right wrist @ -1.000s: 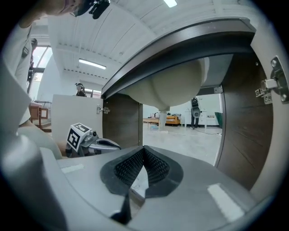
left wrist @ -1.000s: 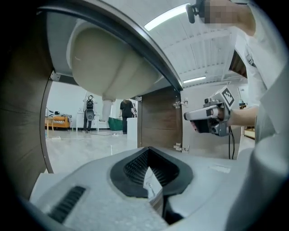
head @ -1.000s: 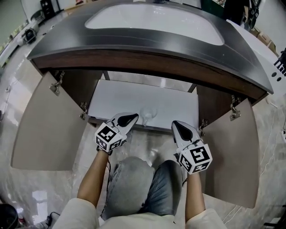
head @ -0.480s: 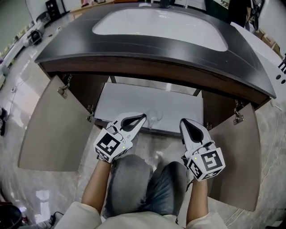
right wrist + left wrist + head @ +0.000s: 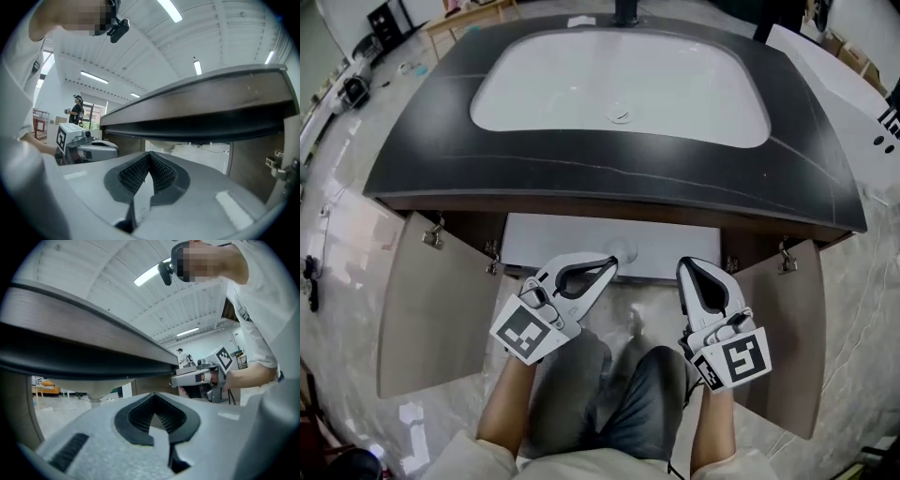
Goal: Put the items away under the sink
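Under the sink (image 5: pixel 581 89), on the white cabinet floor (image 5: pixel 553 242), a clear glassy item (image 5: pixel 624 251) sat near the front edge, stowed by the look of it. Left gripper (image 5: pixel 607 266) and right gripper (image 5: pixel 697 268) were both pressed together, empty, level before the open doors (image 5: pixel 431 309). Next, I'd judge: fetch another item, or swing those doors closed.

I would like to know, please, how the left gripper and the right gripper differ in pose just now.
The left gripper slants inward, while the right gripper points almost straight ahead. The left gripper's tip lies near the middle of the shelf in the head view; the right gripper's tip lies near its right end, close to the right door. Both have their fingers shut on nothing.
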`<state>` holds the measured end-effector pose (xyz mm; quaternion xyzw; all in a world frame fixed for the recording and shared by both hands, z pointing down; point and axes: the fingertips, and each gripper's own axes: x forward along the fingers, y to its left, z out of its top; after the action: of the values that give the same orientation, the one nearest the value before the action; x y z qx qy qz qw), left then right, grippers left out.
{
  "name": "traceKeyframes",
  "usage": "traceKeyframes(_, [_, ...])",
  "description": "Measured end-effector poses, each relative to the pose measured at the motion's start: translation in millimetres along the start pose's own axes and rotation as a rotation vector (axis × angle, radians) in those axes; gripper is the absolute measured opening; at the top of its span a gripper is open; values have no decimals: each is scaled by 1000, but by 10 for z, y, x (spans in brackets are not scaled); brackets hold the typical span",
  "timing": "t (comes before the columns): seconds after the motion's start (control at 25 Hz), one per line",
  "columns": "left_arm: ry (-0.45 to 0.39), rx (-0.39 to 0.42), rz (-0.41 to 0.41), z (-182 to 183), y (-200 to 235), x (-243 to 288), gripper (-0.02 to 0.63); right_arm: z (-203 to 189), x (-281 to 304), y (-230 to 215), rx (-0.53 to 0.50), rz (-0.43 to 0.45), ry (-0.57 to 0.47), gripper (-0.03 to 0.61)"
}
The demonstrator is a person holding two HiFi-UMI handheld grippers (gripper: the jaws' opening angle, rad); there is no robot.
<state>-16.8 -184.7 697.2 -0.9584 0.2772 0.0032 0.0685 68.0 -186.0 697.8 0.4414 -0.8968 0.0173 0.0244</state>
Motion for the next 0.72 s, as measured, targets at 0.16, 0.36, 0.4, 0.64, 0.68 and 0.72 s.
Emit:
traceKeyframes(0.16, [97, -11, -64, 491, -122, 24, 8, 601, -163, 27, 50, -4, 15, 5])
traceKeyframes(0.36, [139, -2, -65, 1444, -82, 51, 7, 1568, -322, 50, 44, -31, 43, 5])
traceKeyframes(0.4, [142, 6, -62, 1673, -71, 54, 7, 1777, -362, 68, 44, -36, 48, 5])
traceKeyframes(0.64, [114, 26, -5, 3130, 49, 33, 6, 3147, -588, 144, 34, -54, 58, 5])
traceKeyframes(0.68, [103, 22, 6, 3362, 68, 24, 6, 3380, -615, 161, 32, -53, 59, 6])
traceKeyframes(0.72, [96, 12, 15, 3578, 75, 9, 6, 3608, -646, 188, 30, -48, 60, 5])
